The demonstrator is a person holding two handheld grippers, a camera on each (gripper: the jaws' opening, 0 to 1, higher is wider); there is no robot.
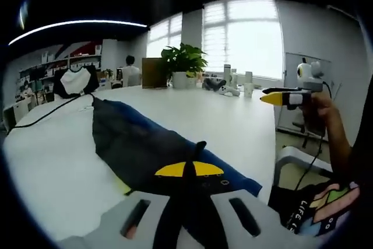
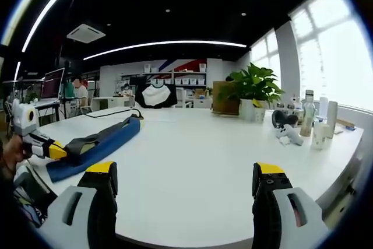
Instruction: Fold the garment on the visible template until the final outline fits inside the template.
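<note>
Left gripper view, one garment (image 1: pixel 140 144), two claws, left claw (image 1: pixel 187 170) clamping it

An open-plan office: a long white worktop (image 2: pixel 221 161), a monitor (image 2: pixel 52 83) with a person (image 2: pixel 78 91) seated at it, shelves (image 2: pixel 189 80) of boxes, a potted plant (image 2: pixel 253 88), big blinded windows (image 1: pixel 247 36), ceiling strip lights (image 2: pixel 163 44).

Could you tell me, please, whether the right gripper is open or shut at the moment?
Open. In the right gripper view the right gripper has its yellow-tipped jaws standing wide apart, with bare white table between them and nothing held.
</note>
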